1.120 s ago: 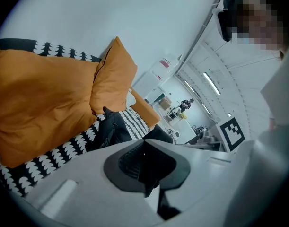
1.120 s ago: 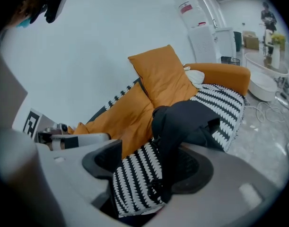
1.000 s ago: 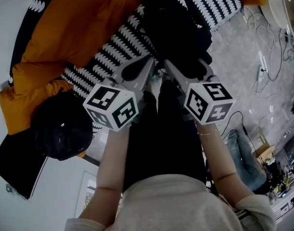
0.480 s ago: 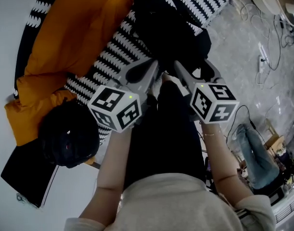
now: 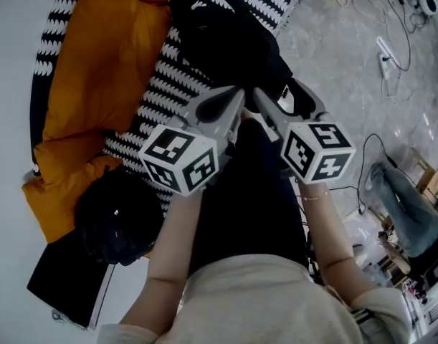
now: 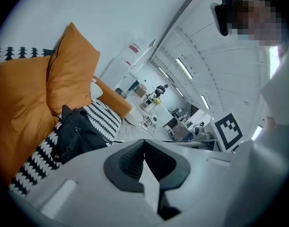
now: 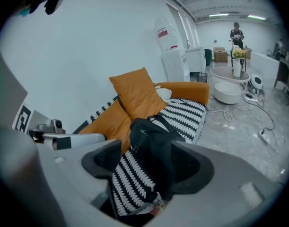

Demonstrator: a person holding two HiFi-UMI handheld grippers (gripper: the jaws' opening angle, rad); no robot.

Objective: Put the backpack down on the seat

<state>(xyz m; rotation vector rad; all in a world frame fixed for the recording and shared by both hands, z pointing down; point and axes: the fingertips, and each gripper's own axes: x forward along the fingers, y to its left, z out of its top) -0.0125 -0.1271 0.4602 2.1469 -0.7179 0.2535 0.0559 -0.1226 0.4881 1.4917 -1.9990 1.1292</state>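
two tools hang clear | backpack (image 5: 229, 41) unmoved on seat (image 5: 161, 84) since a second ago | left tool (image 5: 237, 99) closed, empty | right tool (image 5: 257, 100) open | task looks done

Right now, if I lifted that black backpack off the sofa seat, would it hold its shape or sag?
The black backpack would probably sag: it lies slumped and creased on the patterned seat cover, so it looks soft-sided. It is likely light for its size, since it lies fairly flat, though its contents are hidden.
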